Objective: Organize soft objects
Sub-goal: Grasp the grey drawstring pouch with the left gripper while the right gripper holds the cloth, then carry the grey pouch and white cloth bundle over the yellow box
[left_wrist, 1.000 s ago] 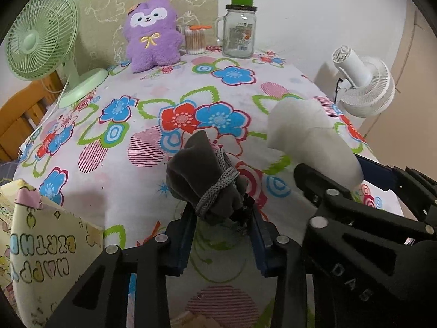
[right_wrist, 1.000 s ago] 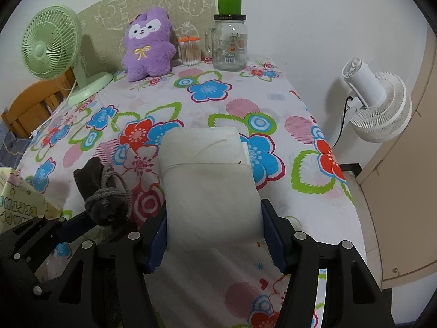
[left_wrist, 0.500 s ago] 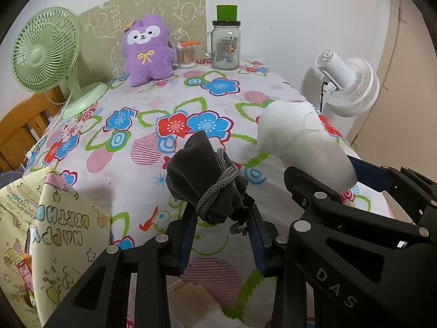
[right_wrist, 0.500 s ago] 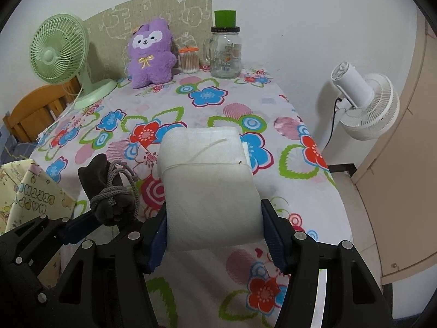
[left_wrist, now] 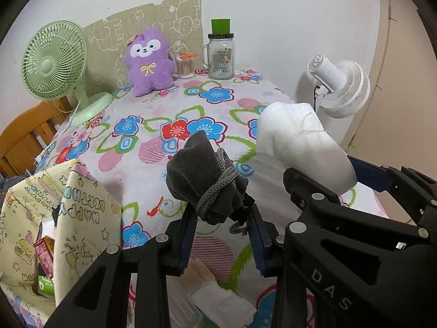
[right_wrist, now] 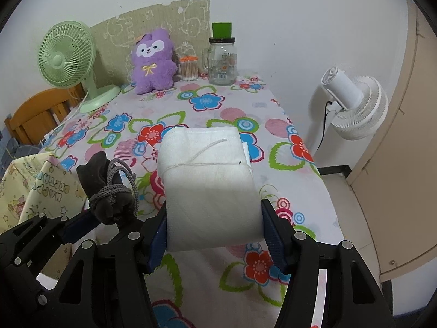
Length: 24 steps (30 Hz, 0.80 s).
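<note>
Both grippers have pulled back and up from the desk since a second ago, so the yellow birthday gift bag [left_wrist: 82, 218] on my left now shows much more of itself and the desk edge sits lower in view. Right up close, my left gripper [left_wrist: 222, 235] is clamped on a gray drawstring pouch [left_wrist: 203, 183], which sticks up out of the jaws with its knotted cord wrapped around the neck. Just beside it, my right gripper [right_wrist: 214, 235] is squeezed onto a folded white towel [right_wrist: 207, 188], a loose thread trailing across the top. Both are held in the air above the near end of the desk [right_wrist: 226, 109], not touching the floral cloth.

Progress-wise, I'd say I'm mid-carry: both soft things are picked up, neither is put away yet. My guess is they go into the gift bag, which is open, with some small boxes visible inside, but I can't be sure. Farther back, a purple plush toy [left_wrist: 148, 60] sits against the wall, next to a cotton swab jar [left_wrist: 185, 67], a glass jar [left_wrist: 220, 54] and a green fan [left_wrist: 54, 63]. A white fan [right_wrist: 352, 104] stands off to the right.
</note>
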{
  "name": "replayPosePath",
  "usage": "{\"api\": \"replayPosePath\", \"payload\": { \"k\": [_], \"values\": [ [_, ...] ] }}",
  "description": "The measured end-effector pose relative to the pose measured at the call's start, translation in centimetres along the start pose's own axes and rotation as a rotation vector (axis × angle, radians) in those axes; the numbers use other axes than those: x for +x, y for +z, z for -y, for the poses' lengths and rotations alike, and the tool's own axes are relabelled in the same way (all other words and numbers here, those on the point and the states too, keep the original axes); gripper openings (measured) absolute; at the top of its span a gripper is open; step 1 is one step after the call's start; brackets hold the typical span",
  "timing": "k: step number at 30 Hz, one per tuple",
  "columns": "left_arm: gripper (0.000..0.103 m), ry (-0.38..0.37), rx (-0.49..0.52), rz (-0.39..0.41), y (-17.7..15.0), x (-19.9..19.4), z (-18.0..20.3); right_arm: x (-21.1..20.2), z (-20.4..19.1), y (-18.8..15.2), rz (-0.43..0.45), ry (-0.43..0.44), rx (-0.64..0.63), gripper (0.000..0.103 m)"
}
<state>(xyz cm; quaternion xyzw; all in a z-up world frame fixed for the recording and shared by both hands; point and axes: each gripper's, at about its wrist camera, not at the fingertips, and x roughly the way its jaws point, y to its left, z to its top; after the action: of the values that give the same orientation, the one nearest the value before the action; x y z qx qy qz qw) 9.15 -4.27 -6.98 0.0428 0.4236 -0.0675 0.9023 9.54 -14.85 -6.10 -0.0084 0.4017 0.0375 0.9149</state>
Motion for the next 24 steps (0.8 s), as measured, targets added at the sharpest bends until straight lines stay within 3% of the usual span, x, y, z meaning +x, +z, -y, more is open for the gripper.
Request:
{"api": "replayPosePath", "payload": {
  "k": [24],
  "values": [
    [0.037, 0.005, 0.016, 0.076, -1.7, -6.8, -0.3, -7.3, -2.3, -0.9, 0.089, -0.013, -0.008, 0.065]
  ]
}}
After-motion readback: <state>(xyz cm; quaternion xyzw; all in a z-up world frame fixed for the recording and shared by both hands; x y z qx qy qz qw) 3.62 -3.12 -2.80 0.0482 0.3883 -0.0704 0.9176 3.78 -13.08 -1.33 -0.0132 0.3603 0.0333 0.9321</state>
